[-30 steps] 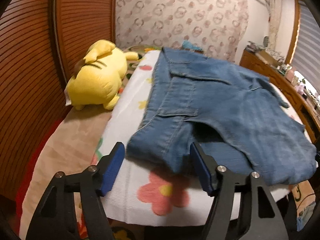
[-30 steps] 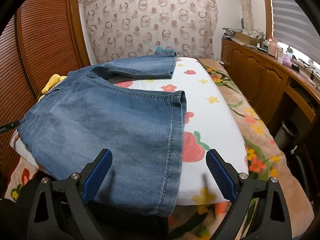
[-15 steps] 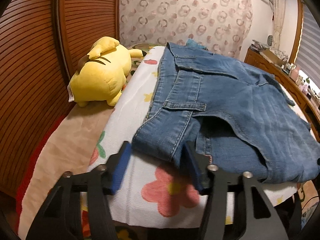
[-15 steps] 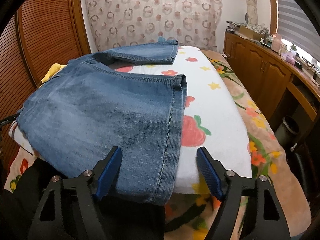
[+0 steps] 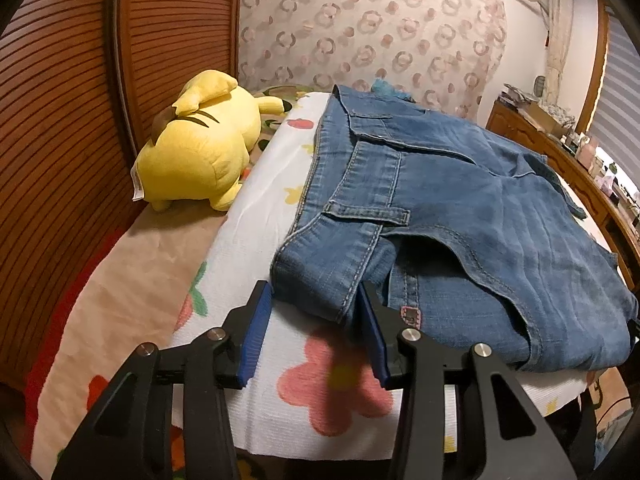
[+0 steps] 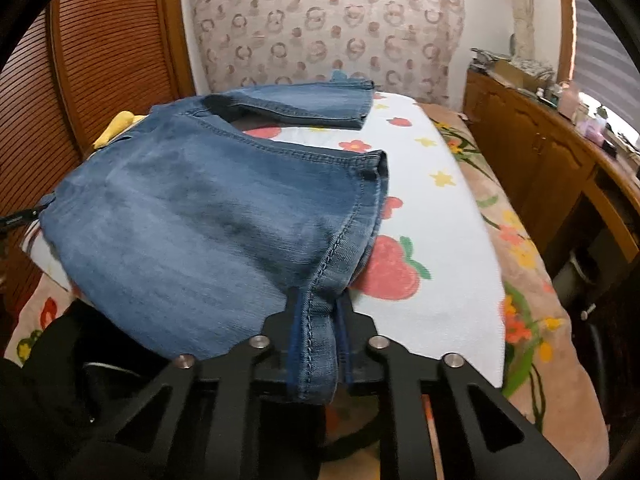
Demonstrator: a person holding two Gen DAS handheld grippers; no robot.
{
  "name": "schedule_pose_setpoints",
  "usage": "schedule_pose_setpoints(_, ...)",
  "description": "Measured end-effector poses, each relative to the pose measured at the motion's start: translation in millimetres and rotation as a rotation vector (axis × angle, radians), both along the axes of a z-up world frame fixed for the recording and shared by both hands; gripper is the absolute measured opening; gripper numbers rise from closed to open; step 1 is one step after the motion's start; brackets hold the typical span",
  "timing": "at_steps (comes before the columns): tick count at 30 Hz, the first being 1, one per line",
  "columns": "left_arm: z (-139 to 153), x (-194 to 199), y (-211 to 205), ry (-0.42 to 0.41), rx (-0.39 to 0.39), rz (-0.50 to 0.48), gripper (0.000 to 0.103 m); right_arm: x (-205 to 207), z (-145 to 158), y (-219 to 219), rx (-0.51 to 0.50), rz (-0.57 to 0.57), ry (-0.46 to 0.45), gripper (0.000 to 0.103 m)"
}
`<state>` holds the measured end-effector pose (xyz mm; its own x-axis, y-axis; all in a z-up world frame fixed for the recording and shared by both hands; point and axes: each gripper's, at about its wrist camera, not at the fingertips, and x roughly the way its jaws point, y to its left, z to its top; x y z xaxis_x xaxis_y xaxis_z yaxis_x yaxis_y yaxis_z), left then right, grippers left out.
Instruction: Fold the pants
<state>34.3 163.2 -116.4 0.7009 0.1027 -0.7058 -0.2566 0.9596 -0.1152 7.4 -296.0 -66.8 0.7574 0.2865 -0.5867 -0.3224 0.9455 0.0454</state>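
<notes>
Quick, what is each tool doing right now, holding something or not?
Left tool: open, fingers either side of the jeans' waistband corner.
Right tool: closed on the jeans' leg hem.

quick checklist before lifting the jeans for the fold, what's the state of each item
1. Right tongs shut on the hem of the near leg of the jeans: ok.
2. Left tongs gripping the waistband corner: not ok; the pads straddle it but stand apart.
3. Both layers of the hem caught in the right grip: cannot tell.
4. Far leg lying flat on the floral sheet: ok.
5. Yellow plush toy apart from the jeans: ok, it sits beside them on the sheet's edge.
</notes>
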Motion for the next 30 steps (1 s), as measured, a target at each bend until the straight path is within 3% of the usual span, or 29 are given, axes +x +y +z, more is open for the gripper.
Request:
schedule_pose_setpoints(1, -0.2, -0.7, -1.0, -0.004, -0.003, -0.007, 0.032, 0.5, 1.3, 0.7, -0.004, 0.003, 0.001, 0.014)
schedule_pose_setpoints(4, 2.0, -0.6, -5.9, -0.015, -0.017, -0.048, 0.019, -0.1, 6.6, 0.1, 0.003, 0.019, -0.006, 0.012)
schedule_pose_setpoints(12, 42.0, -5.4, -13.3, -0.122, 0.017, -0.083, 0.016, -2.1, 50.0, 3.9, 0.021, 0.058, -0.109, 0.011)
schedule_pose_setpoints(19, 65.9, 0.5, -20.6, -0.173, 0.037, -0.112, 0.016, 7.5, 86.6, 37.0, -0.009, 0.132, -0.222, 0.009)
schedule_pose_setpoints(24, 65.0, -0.2, -26.5, -0.169, 0.051, -0.115, 0.016, 32.6, 82.9, 67.5, -0.019, 0.195, -0.226, 0.009)
schedule_pose_setpoints(30, 59.7, -0.9, -27.3, -0.158, 0.055, -0.108, 0.016, 71.7, 47.8, 75.0, -0.028, 0.254, -0.123, 0.009)
